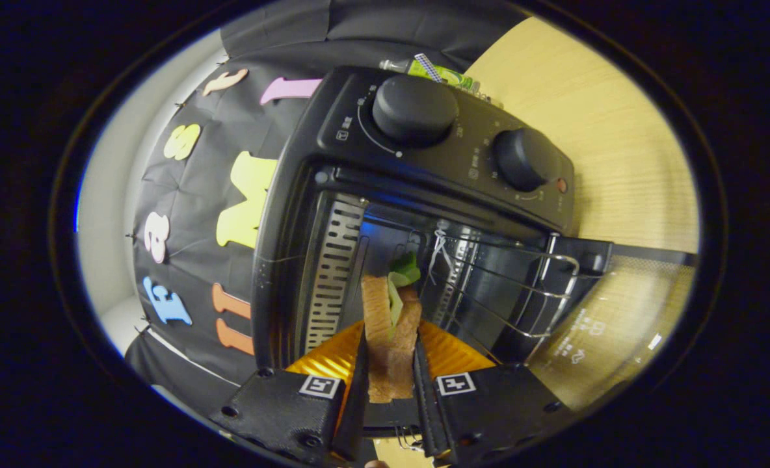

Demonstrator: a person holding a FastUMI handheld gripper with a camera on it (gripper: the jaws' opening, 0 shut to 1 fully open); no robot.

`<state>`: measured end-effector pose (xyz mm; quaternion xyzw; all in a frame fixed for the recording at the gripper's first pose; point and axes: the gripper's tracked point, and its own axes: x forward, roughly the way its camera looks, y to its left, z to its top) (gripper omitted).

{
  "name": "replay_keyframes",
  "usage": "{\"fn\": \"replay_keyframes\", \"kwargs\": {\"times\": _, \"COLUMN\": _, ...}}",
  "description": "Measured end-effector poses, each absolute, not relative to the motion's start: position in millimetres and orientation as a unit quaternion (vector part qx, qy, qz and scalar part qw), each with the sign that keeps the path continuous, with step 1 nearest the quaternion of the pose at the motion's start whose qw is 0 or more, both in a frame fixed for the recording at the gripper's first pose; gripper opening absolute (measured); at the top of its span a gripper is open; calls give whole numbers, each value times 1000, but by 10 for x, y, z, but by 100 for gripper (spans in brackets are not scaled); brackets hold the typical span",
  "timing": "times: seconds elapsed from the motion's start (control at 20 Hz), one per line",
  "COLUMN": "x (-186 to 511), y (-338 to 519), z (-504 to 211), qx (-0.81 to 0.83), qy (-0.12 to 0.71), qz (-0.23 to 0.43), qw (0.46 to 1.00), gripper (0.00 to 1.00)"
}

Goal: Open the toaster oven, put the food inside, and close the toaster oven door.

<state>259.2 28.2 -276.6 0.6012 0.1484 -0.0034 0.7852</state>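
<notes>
Sandwich (390, 325) sits pinched between the two fingers of the gripper (390, 383), bread slices pressed on either side with green leaf sticking out of the far end, and it is held just in front of the oven (424, 195) mouth. In the gripper view the whole scene is rolled on its side: the oven's door (619, 318) is already swung down and open, the wire rack (508, 286) stands partly drawn out of the cavity, and two knobs (415, 108) sit on the control panel beside the opening. An orange plate (450, 354) lies just under the sandwich, nearer the gripper than the oven. From here the likeliest trouble, as I judge it, is the sandwich catching the rack's front wire or the edge of the oven mouth on the way in, since the hold is tilted against the oven; a bump could shear the slices apart and spill the filling. Soft bread may also sag or slip if the squeeze is light, or crush if it is hard. The fingers are closed to a narrow gap, only as wide as the sandwich, both pressing on the bread.
</notes>
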Motion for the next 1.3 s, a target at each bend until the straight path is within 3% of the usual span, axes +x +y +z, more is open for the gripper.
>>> {"fn": "replay_keyframes", "kwargs": {"times": 0.15, "x": 2632, "y": 457, "z": -2823, "qx": 575, "qy": 176, "qz": 2, "qw": 799, "gripper": 42}}
{"fn": "replay_keyframes", "kwargs": {"times": 0.85, "x": 2498, "y": 702, "z": -2936, "qx": 242, "qy": 246, "qz": 58, "qw": 937, "gripper": 75}}
{"fn": "replay_keyframes", "kwargs": {"times": 1.0, "x": 2479, "y": 781, "z": -2961, "qx": 167, "qy": 268, "qz": 81, "qw": 945, "gripper": 76}}
{"fn": "replay_keyframes", "kwargs": {"times": 1.3, "x": 2334, "y": 747, "z": -3094, "qx": -41, "qy": 303, "qz": 101, "qw": 947, "gripper": 94}}
